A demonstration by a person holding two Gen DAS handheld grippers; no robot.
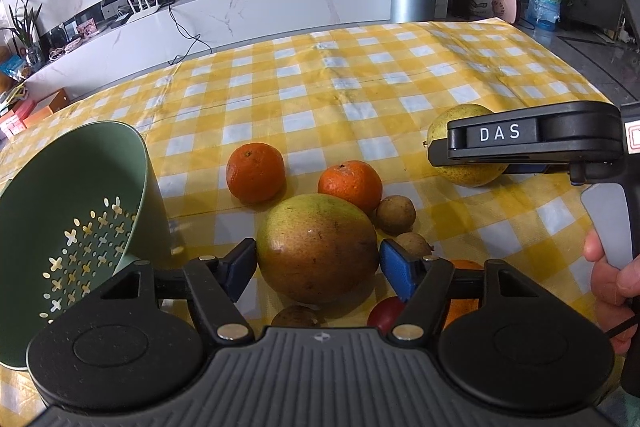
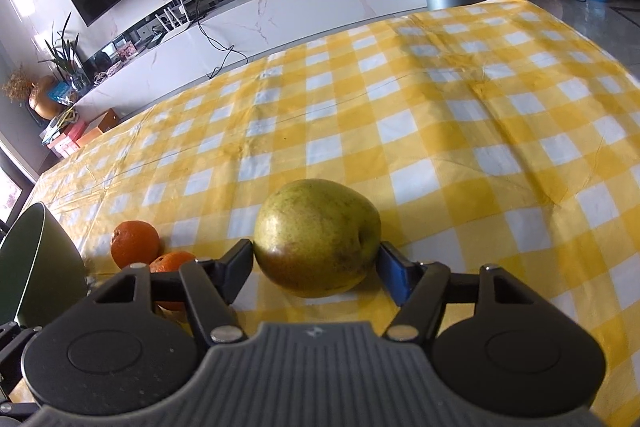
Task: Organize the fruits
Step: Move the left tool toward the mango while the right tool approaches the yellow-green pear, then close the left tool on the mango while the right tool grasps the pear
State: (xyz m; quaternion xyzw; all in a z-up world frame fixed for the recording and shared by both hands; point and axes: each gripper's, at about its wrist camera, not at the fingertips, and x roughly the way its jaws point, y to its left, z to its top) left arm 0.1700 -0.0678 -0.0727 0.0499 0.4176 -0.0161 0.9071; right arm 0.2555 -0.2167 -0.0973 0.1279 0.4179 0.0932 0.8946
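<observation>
On the yellow checked cloth, a big green-yellow pear with a reddish blush [image 1: 316, 247] lies between the fingers of my left gripper [image 1: 318, 261]. That gripper is open, with a thin gap showing at the blue pad [image 1: 394, 271]. A second pear [image 2: 316, 235] sits on the cloth with my right gripper [image 2: 316, 259] shut on it, both pads against its sides. From the left wrist view the right gripper [image 1: 440, 155] shows side-on over that pear [image 1: 468, 177]. A green colander bowl [image 1: 80, 219] lies tipped at the left.
Two oranges [image 1: 256, 171] [image 1: 350, 183] and two small brown fruits [image 1: 395, 214] [image 1: 414, 245] lie behind the left pear. A red fruit [image 1: 386, 313] and another orange [image 1: 462, 303] hide partly under the left gripper. A hand [image 1: 612, 275] holds the right gripper's handle.
</observation>
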